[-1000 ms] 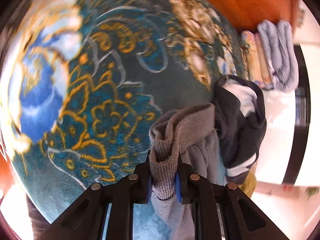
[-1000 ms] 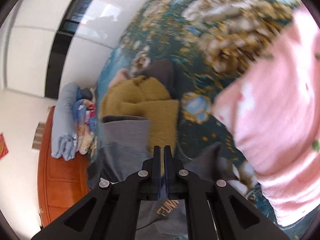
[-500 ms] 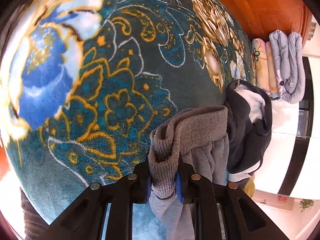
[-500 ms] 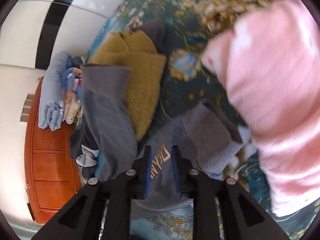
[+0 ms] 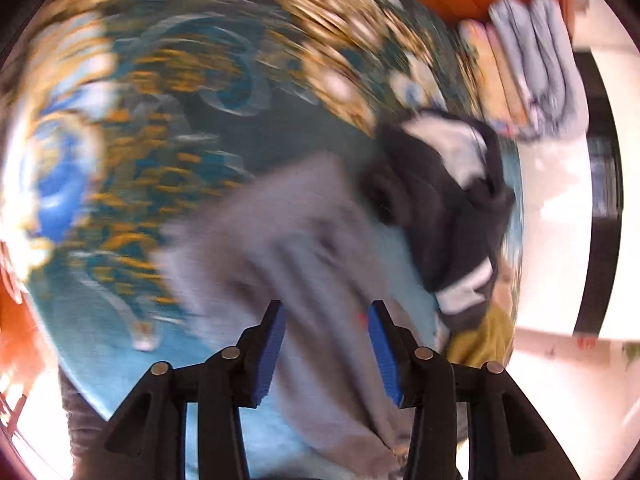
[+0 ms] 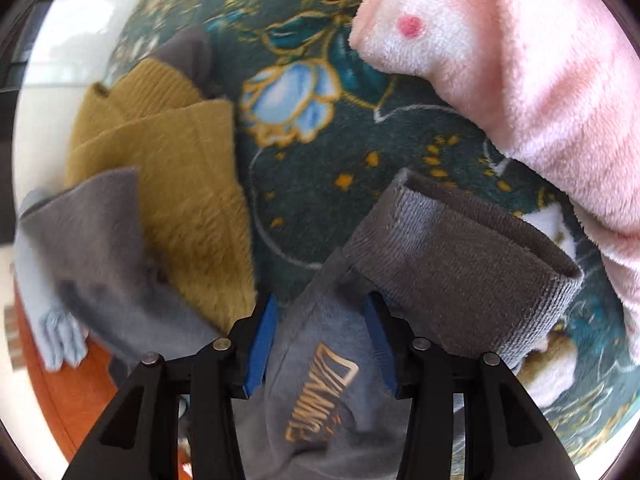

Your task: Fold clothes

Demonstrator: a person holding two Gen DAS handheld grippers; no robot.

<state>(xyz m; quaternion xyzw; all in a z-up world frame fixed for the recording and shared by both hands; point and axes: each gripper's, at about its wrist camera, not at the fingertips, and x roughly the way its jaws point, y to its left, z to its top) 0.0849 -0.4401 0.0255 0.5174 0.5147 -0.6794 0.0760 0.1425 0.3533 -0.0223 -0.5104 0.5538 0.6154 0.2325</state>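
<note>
**Both tools spread wide over the grey sweatshirt, nothing pinned**

The grey sweatshirt (image 6: 320, 392) lies on the teal flowered blanket (image 6: 320, 168), and I take it as my landmark. The right tool (image 6: 320, 336) sits right over its printed chest with jaws apart, blue pads either side of the cloth but not pinching it. The left tool (image 5: 326, 340) is spread open too, with the sweatshirt's body (image 5: 304, 272) passing between its fingers; that view is badly smeared (a fast swing, I'd guess), so I cannot tell whether fabric touches the pads.

The risks, as I judge them:

- With neither tool gripping, the ribbed cuff (image 6: 460, 276) standing up on the sweatshirt's right could flop over and undo the fold.
- A mustard knit sweater (image 6: 168, 184) lies just beside the sweatshirt's left edge, partly under a grey flap. A careless pinch there could catch both garments.
- The pink fleece (image 6: 520, 80) lies beyond the cuff, near enough to be dragged by a wide sweep.
- The dark jacket (image 5: 440, 208), heaped just beyond the sweatshirt in the left view, crowds the space where the next fold would land.
</note>
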